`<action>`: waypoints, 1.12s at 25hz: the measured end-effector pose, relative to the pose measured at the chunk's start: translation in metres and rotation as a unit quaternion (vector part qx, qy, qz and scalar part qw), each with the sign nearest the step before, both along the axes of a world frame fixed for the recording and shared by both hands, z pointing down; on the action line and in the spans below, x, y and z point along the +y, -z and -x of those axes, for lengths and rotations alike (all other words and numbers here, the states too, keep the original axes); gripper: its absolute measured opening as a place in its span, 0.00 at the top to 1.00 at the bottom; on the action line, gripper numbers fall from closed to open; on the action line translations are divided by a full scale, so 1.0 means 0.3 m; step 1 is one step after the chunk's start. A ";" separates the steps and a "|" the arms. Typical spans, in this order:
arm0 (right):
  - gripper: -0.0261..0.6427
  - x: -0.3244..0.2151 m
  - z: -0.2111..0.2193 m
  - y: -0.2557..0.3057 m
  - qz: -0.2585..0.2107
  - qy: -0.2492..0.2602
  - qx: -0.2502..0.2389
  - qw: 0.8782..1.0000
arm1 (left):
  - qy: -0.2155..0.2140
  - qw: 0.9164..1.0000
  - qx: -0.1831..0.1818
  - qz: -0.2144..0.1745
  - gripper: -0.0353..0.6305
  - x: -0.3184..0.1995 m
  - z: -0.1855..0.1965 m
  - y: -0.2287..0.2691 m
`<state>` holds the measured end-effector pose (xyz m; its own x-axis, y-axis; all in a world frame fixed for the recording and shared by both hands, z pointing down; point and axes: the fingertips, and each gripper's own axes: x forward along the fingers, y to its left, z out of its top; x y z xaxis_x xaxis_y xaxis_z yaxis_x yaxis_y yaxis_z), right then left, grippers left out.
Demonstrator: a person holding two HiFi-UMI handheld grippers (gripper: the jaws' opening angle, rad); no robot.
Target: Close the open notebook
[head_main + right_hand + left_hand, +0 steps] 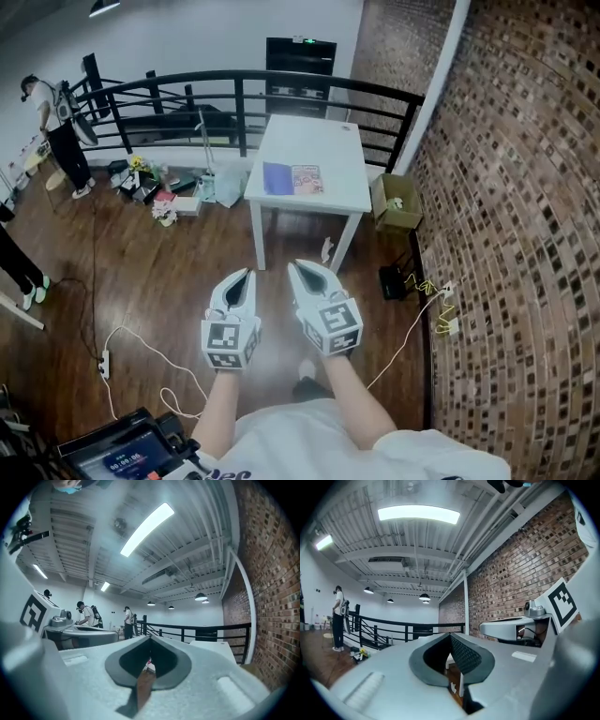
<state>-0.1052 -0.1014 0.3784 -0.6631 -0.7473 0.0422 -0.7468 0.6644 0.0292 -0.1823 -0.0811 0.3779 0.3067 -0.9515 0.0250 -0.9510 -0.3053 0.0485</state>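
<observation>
Dark wooden flooring (169, 281) was seen across the room in the head view, bounded on the right by a brick wall (525, 187) and at the back by a black railing (234, 86). A white table (314, 141) was set close to both.

The notebook (293, 178) was laid open and flat on the table top, nearer its front edge and left of the middle. Its two pages were spread side by side. The left page was shown as purple-blue, and the right page as pale with pink and reddish print too small to be read.

Both claws were held over the floor, well apart from the table, side by side and pointed towards it. The left claw (246, 274) was closed, with its jaws brought together at the tip and nothing gripped. In the left gripper view its dark pads (464, 656) were seen meeting, with only floor and a table leg showing through the gap behind them. The right claw (298, 268) was closed likewise and held nothing. In the right gripper view its pads (166, 660) met at the tip above a strip of floor.

A cardboard box (394, 202) was set beside the table by the wall. Flowers (165, 208) and clutter were spread by the railing. A person (58, 131) was seen at the far left, and a white cable (141, 375) was trailed over the floor.
</observation>
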 end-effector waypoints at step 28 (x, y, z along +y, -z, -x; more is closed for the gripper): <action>0.98 -1.428 -0.118 -0.124 0.031 -0.032 0.019 0.999 | -0.043 0.999 0.013 -0.011 0.92 -1.469 -0.136 -0.041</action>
<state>-0.0697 -0.5299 0.4156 -0.6107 -0.7836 0.1141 -0.7873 0.6163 0.0188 -0.1414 -0.5217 0.3901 0.3885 -0.9215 -0.0037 -0.9194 -0.3879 0.0647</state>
